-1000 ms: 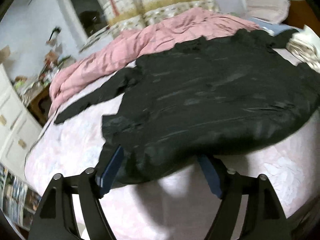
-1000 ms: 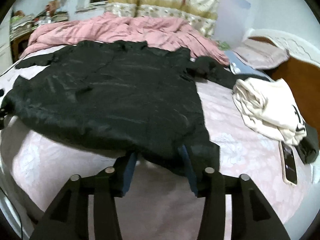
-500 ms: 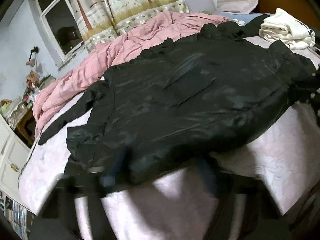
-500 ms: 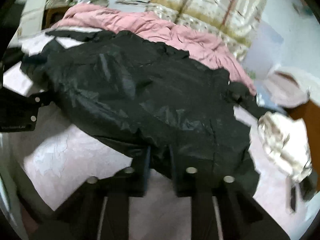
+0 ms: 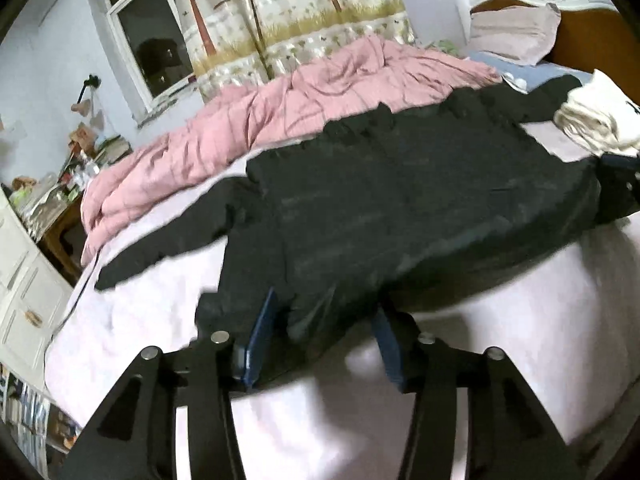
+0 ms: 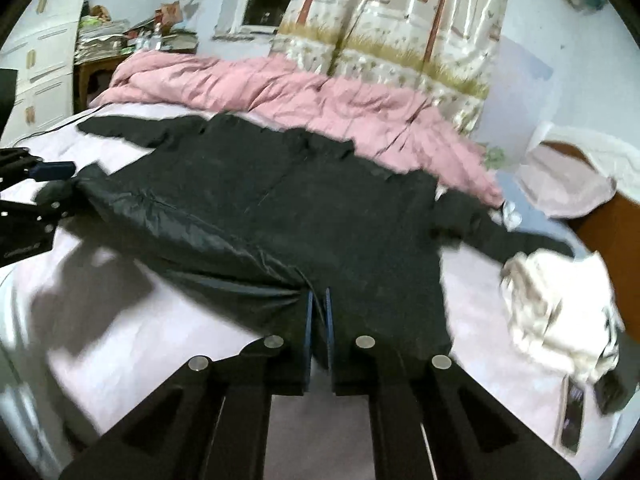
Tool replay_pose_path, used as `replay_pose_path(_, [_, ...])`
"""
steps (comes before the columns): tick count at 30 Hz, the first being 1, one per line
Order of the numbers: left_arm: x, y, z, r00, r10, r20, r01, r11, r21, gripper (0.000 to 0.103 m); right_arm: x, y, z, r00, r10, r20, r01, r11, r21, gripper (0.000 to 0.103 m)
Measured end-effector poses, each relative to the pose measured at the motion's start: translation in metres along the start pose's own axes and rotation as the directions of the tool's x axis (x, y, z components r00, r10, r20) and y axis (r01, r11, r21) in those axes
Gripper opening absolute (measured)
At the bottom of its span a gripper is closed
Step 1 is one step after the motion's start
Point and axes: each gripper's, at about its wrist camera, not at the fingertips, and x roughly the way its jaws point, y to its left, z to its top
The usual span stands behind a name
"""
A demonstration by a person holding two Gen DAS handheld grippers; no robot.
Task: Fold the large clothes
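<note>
A large black jacket [image 5: 400,216] lies spread flat on the pale pink bed sheet [image 5: 520,320], sleeves out to both sides; it also shows in the right wrist view [image 6: 304,216]. My left gripper [image 5: 324,336] is open, its blue pads either side of the jacket's near hem at the left corner. My right gripper [image 6: 318,320] is shut on the jacket's near hem towards its right side. Each gripper shows at the edge of the other's view.
A crumpled pink duvet [image 5: 280,112] lies along the far side of the bed. A folded white garment [image 6: 560,312] and a phone [image 6: 572,416] lie to the right. A pillow [image 5: 512,32] rests at the headboard. A cluttered desk [image 5: 68,196] and white drawers stand left.
My right gripper has shut on the jacket's hem. My left gripper has narrowed around the hem's left corner, and both views have shifted and tilted.
</note>
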Motion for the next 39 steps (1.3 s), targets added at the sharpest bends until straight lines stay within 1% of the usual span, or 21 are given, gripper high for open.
replay_pose_path(4, [0.036,0.015,0.042,1.0,-0.024,-0.002,0.024,0.999,-0.03,0.048,0.05,-0.021,0.047,1.0,0.003,-0.002,-0.003,0.998,0.056,0.006])
replay_pose_path(6, [0.058,0.022,0.059,0.999,-0.041,-0.013,0.04,0.998,-0.047,0.048,0.082,-0.03,0.064,1.0,0.015,-0.027,-0.013,0.995,0.095,0.006])
replay_pose_path(9, [0.1,0.033,0.078,0.995,-0.081,-0.052,0.076,0.992,-0.097,0.048,0.118,-0.039,0.077,0.999,0.034,-0.034,-0.029,0.989,0.143,0.006])
replay_pose_path(12, [0.133,0.034,0.084,0.994,-0.078,-0.078,0.07,0.992,-0.102,0.048,0.148,-0.043,0.079,0.998,0.037,-0.043,-0.029,0.984,0.174,0.006])
replay_pose_path(16, [0.163,0.034,0.078,0.993,-0.089,-0.074,0.079,0.989,-0.124,0.048,0.18,-0.049,0.069,0.997,0.028,-0.078,-0.01,0.973,0.231,0.006])
replay_pose_path(17, [0.167,0.036,0.075,0.994,-0.09,-0.068,0.08,0.988,-0.134,0.048,0.187,-0.05,0.064,0.996,0.024,-0.089,-0.001,0.969,0.245,0.006])
replay_pose_path(18, [0.172,0.037,0.072,0.994,-0.099,-0.051,0.091,0.985,-0.146,0.048,0.192,-0.052,0.061,0.995,0.022,-0.096,0.003,0.968,0.252,0.006])
replay_pose_path(20, [0.18,0.039,0.068,0.992,-0.121,-0.04,0.114,0.982,-0.15,0.048,0.203,-0.055,0.054,0.993,0.019,-0.118,0.013,0.964,0.265,0.006])
replay_pose_path(21, [0.183,0.039,0.067,0.992,-0.121,-0.039,0.115,0.983,-0.146,0.048,0.206,-0.058,0.05,0.992,0.021,-0.127,0.014,0.963,0.27,0.006])
replay_pose_path(23, [0.179,0.039,0.063,0.993,-0.118,-0.009,0.115,0.984,-0.139,0.048,0.206,-0.06,0.046,0.991,0.021,-0.132,0.017,0.961,0.277,0.006])
replay_pose_path(25, [0.169,0.043,0.062,0.994,-0.106,0.021,0.108,0.982,-0.153,0.057,0.196,-0.065,0.042,0.993,0.026,-0.118,0.009,0.958,0.287,0.006])
replay_pose_path(27, [0.147,0.051,0.058,0.991,-0.101,0.086,0.116,0.976,-0.186,0.082,0.177,-0.071,0.037,0.996,0.029,-0.087,-0.001,0.954,0.301,0.006])
replay_pose_path(29, [0.124,0.06,0.051,0.988,-0.069,0.14,0.098,0.972,-0.215,0.09,0.16,-0.08,0.031,0.998,0.013,-0.065,0.008,0.947,0.32,0.011])
replay_pose_path(30, [0.114,0.065,0.047,0.987,-0.051,0.151,0.085,0.971,-0.224,0.093,0.149,-0.089,0.026,0.999,-0.012,-0.053,0.03,0.94,0.341,0.021])
replay_pose_path(31, [0.106,0.07,0.045,0.99,-0.023,0.139,0.055,0.971,-0.233,0.095,0.142,-0.096,0.023,0.999,-0.027,-0.045,0.042,0.932,0.36,0.035])
replay_pose_path(32, [0.101,0.074,0.043,0.994,0.021,0.107,0.005,0.972,-0.233,0.096,0.136,-0.104,0.019,0.998,-0.041,-0.037,0.052,0.923,0.38,0.043])
replay_pose_path(33, [0.096,0.077,0.042,0.994,0.055,0.089,-0.034,0.975,-0.221,0.096,0.129,-0.115,0.014,0.998,-0.059,-0.031,0.067,0.911,0.406,0.056])
replay_pose_path(34, [0.09,0.08,0.041,0.993,0.075,0.093,-0.054,0.976,-0.209,0.096,0.127,-0.122,0.011,0.997,-0.075,-0.037,0.083,0.904,0.419,0.059])
replay_pose_path(36, [0.084,0.088,0.038,0.99,0.107,0.087,-0.087,0.974,-0.211,0.102,0.128,-0.139,0.002,0.992,-0.102,-0.07,0.122,0.883,0.454,0.059])
replay_pose_path(37, [0.084,0.094,0.036,0.991,0.11,0.079,-0.09,0.97,-0.224,0.102,0.129,-0.145,-0.002,0.992,-0.093,-0.081,0.121,0.874,0.47,0.059])
replay_pose_path(39, [0.092,0.108,0.033,0.994,0.096,0.049,-0.079,0.959,-0.271,0.102,0.136,-0.153,-0.009,0.994,-0.041,-0.1,0.086,0.86,0.503,0.059])
